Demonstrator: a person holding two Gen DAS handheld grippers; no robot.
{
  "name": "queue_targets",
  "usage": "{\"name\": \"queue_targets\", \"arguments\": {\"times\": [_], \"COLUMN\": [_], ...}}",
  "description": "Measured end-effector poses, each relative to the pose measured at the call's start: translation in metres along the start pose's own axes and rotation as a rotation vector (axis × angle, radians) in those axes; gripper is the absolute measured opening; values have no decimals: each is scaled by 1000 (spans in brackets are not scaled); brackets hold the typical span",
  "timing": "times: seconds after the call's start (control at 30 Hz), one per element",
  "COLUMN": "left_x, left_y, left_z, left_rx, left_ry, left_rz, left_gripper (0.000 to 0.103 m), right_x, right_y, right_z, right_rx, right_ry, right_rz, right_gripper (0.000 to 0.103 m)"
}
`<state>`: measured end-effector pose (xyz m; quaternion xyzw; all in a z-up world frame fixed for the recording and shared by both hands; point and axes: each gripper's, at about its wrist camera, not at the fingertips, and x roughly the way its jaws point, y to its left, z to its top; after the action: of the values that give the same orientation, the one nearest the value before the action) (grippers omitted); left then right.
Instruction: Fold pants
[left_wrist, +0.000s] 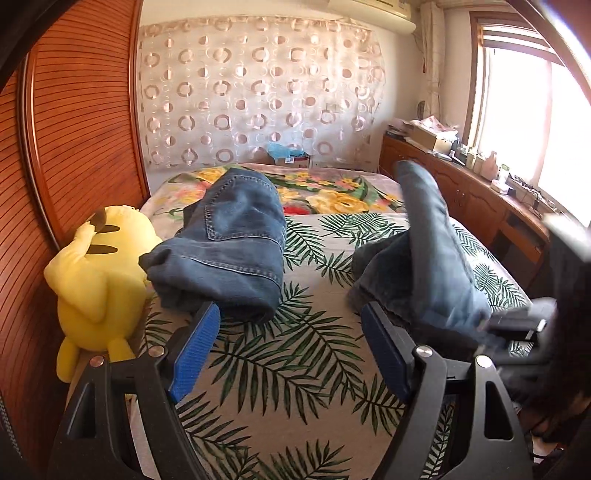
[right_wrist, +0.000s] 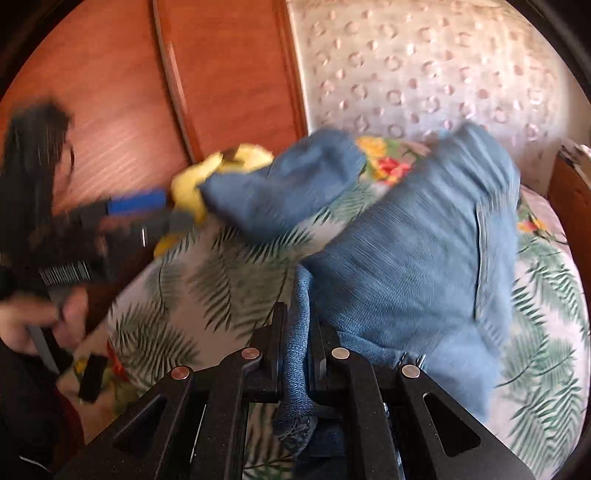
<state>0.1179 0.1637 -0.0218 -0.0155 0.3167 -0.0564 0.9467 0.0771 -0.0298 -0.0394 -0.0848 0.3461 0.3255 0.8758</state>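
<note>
Denim is pinched between the closed fingers of the right gripper (right_wrist: 297, 354), the jeans (right_wrist: 413, 266) lifted over the bed (right_wrist: 177, 295). Left gripper (left_wrist: 291, 332) hovers spread and empty, short of them.

My right gripper (right_wrist: 297, 332) pinches a fold of the blue jeans (right_wrist: 417, 251) above the leaf-print bedsheet (right_wrist: 207, 291); everything's motion-blurred.

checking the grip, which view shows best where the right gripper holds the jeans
The right wrist view: the right gripper pinches a fold of the jeans between its fingers. The left wrist view shows it only blurred at the frame's right edge.
</note>
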Motion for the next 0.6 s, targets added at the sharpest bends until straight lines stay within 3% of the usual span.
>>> {"name": "queue_targets", "arguments": {"times": [0.13,0.27,0.37,0.43,0.6], "left_x": [2,3,2,2,2], "left_y": [1,-2,-7,-10,-23], "left_z": [-1,0,1,3,5], "left_rx": [-1,2,12,18,39], "left_ry": [0,4,2,0,-5], "left_rz": [5,6,5,2,-12], "left_gripper": [80,80,80,80,80], "right_x": [15,4,-15,-32,-88], "right_y": [-1,-11,-12,-10,-19], "right_z": [-12,-15,-16,-15,-24], "right_rx": [17,45,48,41,53], "right_ry": [37,19,-2,-17,-113], "right_rz": [19,24,13,0,-27], "right_gripper": [8,8,16,28,31]}}
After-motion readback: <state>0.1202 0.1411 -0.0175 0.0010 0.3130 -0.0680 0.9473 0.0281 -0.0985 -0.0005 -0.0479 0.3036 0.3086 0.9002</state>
